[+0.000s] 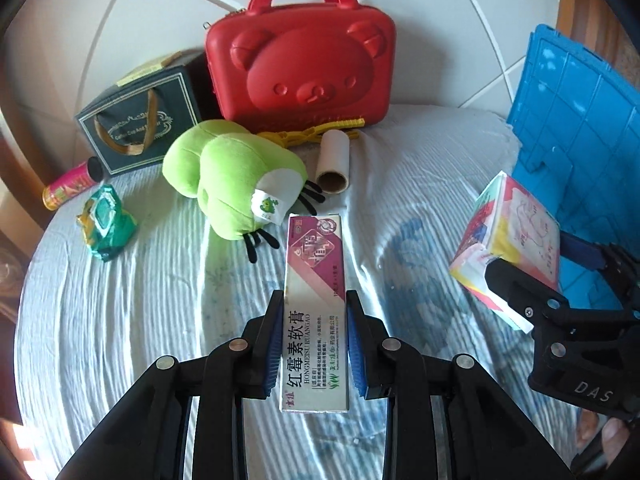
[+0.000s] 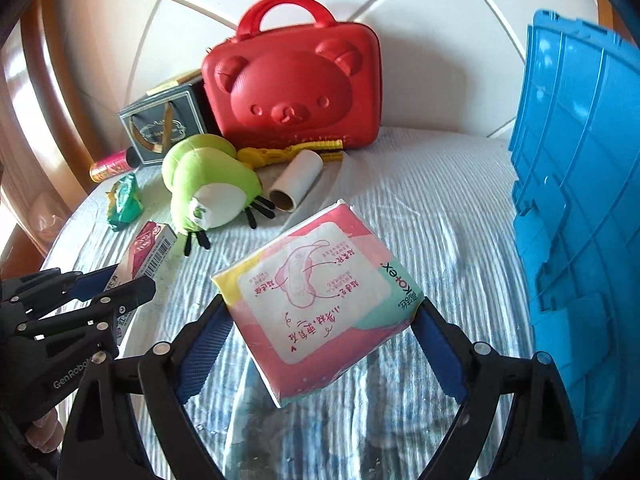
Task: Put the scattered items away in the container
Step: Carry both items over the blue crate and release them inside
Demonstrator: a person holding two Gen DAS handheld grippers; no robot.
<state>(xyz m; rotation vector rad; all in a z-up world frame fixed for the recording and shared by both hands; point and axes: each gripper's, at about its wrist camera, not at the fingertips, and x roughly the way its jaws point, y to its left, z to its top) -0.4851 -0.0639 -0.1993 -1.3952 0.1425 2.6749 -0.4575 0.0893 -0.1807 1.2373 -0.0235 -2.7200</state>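
Both jaws loaded — left gripper (image 1: 312, 336) clamps ointment box (image 1: 314, 312) lengthwise, right gripper (image 2: 320, 344) pinches pad pack (image 2: 320, 300), both above bed (image 2: 420, 208). Blue crate (image 2: 580, 200) stands rightward — right hand nearer.

Left wrist view: looks forward and steeply down along my left fingers (image 1: 276, 344) at the bed (image 1: 120, 320), close above it. Right wrist view: looks the same way along my right fingers (image 2: 200, 356), equally close, set further right. Both views share the red bear case (image 1: 300, 68) (image 2: 294, 88), the green plush toy (image 1: 228, 176) (image 2: 208, 184), the cardboard roll (image 1: 332, 160) (image 2: 298, 178) and the blue crate (image 1: 580, 140) (image 2: 580, 200); each also catches the other gripper at its edge.
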